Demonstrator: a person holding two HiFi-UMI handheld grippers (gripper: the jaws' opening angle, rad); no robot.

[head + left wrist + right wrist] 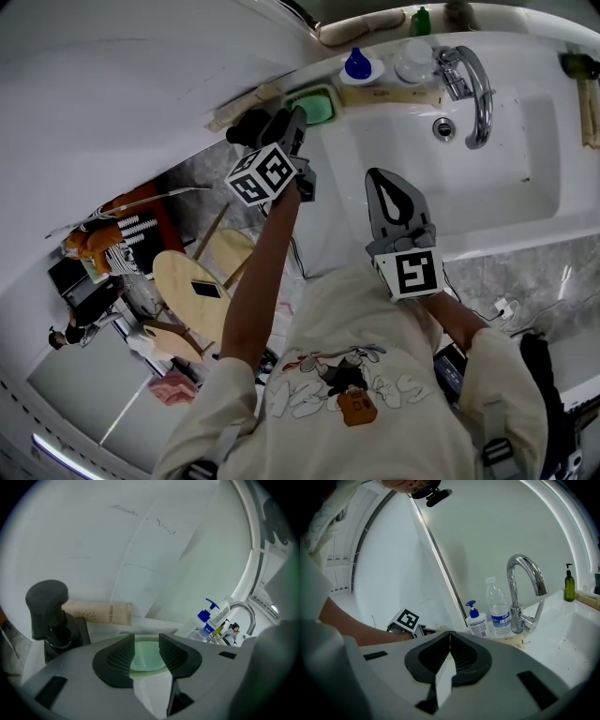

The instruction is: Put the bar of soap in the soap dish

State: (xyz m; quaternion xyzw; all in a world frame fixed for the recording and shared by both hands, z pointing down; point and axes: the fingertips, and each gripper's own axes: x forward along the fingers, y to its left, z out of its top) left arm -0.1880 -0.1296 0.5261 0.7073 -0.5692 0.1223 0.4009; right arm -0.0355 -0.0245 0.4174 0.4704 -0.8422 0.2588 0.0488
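Observation:
A pale green soap dish (pixel 302 93) stands on the white counter left of the basin. The green bar of soap (pixel 320 108) lies in it. My left gripper (pixel 298 120) reaches over the dish's near left corner. In the left gripper view its jaws (pixel 146 644) stand a little apart, and the soap (pixel 147 657) and the dish rim (pixel 149 670) show through the gap. I cannot tell whether the pads touch the soap. My right gripper (pixel 382 174) hangs over the front of the sink, shut (pixel 450 633) and holding nothing.
A chrome tap (pixel 473 89) arches over the basin (pixel 525 141). A blue-pump bottle (pixel 358 66) and a water bottle (pixel 412 58) stand behind the sink. A tan roll (pixel 96 612) and a black knob (pixel 49 613) lie left of the dish.

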